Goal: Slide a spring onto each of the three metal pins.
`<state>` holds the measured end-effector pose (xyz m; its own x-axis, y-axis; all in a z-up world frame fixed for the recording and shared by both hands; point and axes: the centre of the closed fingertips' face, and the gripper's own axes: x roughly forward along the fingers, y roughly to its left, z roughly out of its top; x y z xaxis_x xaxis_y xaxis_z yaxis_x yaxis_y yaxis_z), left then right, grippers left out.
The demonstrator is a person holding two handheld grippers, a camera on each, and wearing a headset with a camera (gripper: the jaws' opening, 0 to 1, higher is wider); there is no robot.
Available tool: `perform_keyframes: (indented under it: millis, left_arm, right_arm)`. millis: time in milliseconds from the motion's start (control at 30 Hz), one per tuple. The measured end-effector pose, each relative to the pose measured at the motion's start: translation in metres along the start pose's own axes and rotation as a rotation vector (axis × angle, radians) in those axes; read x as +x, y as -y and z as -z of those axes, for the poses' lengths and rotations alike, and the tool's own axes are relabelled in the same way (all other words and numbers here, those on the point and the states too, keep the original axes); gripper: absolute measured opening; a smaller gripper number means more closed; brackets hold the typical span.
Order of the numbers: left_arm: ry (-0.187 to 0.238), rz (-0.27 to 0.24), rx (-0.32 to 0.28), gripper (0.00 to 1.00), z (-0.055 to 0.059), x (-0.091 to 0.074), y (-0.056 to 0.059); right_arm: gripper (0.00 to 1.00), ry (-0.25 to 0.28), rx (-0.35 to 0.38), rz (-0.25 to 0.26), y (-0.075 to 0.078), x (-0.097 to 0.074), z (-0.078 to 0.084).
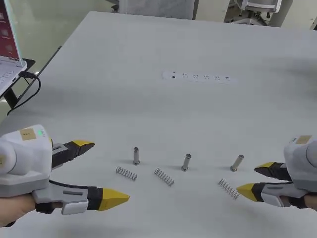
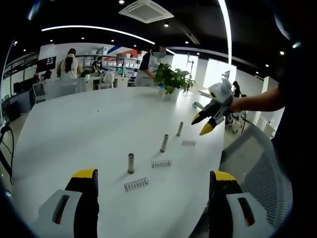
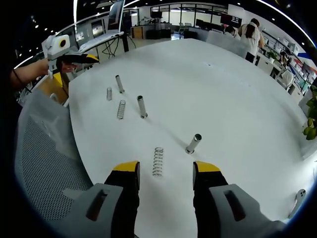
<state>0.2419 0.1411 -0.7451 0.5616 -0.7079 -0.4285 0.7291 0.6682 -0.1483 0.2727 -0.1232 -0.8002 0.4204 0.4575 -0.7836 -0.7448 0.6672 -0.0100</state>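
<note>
Your left tongs (image 1: 109,171) sit nearest, at the near left of the counter (image 1: 148,109), with the jaws spread wide and nothing between them. Your right tongs (image 1: 247,179) hang at the near right, jaws parted less widely and also empty. The right spring (image 1: 228,188) lies flat just left of their tips; in the right gripper view it lies just beyond the jaws, lined up with the gap between them.

Three metal pins stand on end in a row across the near part of the counter: the left pin (image 1: 136,155), the middle pin (image 1: 186,161) and the right pin (image 1: 237,162). The left spring (image 1: 126,173) and the middle spring (image 1: 164,177) lie flat like the right one, each a little nearer and to the left of its pin, not touching it.

Farther off, a white power strip (image 1: 198,76) is set in the counter. An open laptop (image 1: 7,54) with a black cable (image 1: 29,84) sits at the far left.
</note>
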Motion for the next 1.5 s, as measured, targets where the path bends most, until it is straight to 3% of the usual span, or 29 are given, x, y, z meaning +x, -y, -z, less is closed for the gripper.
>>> perform_keyframes:
  millis: [667, 1500]
  left_arm:
    - [0.002, -0.001, -0.001, 0.89, 0.001, -0.002, 0.001]
    - [-0.004, -0.006, -0.008, 0.88, 0.004, -0.005, 0.001]
  right_arm:
    - [0.34, -0.069, -0.038, -0.060, -0.016, 0.025, 0.007]
    - [0.21, -0.160, -0.054, -0.089, -0.017, 0.043, 0.023]
